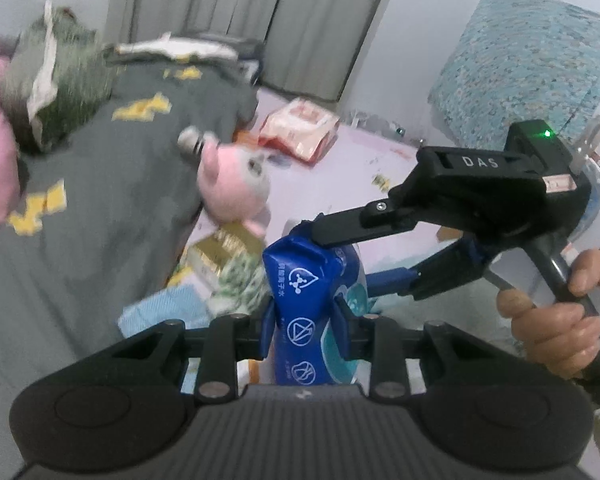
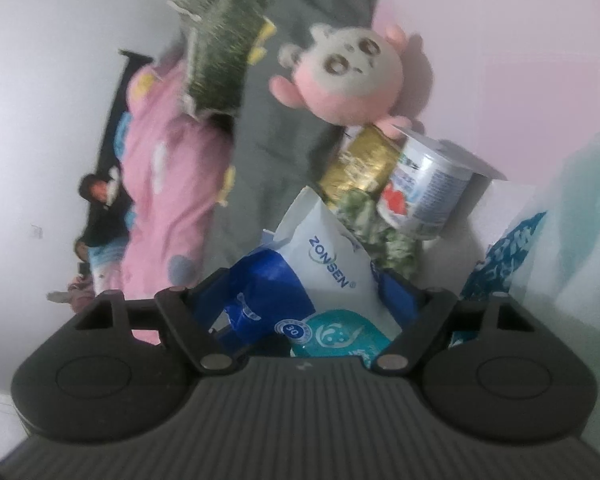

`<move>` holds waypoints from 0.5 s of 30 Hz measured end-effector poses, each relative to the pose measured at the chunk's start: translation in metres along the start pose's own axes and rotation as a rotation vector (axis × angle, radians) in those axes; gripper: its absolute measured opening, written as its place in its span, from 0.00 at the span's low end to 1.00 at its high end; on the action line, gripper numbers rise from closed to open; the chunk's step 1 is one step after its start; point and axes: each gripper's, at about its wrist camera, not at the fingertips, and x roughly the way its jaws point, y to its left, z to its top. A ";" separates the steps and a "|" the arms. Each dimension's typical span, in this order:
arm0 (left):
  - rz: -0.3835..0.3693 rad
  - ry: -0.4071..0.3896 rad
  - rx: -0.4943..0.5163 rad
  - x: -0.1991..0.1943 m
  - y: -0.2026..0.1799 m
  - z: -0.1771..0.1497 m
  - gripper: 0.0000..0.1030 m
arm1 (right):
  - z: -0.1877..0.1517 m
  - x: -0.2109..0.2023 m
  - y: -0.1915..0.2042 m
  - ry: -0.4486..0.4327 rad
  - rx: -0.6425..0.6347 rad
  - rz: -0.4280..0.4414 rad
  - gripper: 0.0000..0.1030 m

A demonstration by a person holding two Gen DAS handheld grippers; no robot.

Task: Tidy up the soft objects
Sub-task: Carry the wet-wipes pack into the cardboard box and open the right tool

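A blue and white wet-wipes pack (image 1: 305,280) is held above the bed by both grippers. My left gripper (image 1: 305,322) is shut on its near end. My right gripper (image 1: 340,256) comes in from the right, one finger above and one below the pack's far end. In the right wrist view the same pack (image 2: 324,264), marked ZONSEN, sits between the right gripper's (image 2: 300,308) fingers. A pink and white plush toy (image 1: 236,184) lies on the bed beyond it and also shows in the right wrist view (image 2: 348,76).
A grey quilt (image 1: 100,184) with yellow marks covers the bed's left side, with a green pillow (image 1: 56,92) on it. A gold box (image 2: 360,164), a white tub (image 2: 428,188) and a red snack bag (image 1: 300,128) lie on the pink sheet (image 2: 500,60).
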 end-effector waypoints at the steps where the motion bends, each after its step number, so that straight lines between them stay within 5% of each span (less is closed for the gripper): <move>1: 0.001 -0.015 0.015 -0.005 -0.006 0.003 0.30 | -0.001 -0.007 0.003 -0.015 -0.001 0.013 0.78; 8: -0.028 -0.121 0.154 -0.032 -0.072 0.031 0.30 | -0.012 -0.087 0.020 -0.166 -0.022 0.080 0.77; 15: -0.196 -0.178 0.304 -0.031 -0.168 0.055 0.31 | -0.040 -0.215 0.014 -0.406 -0.035 0.059 0.77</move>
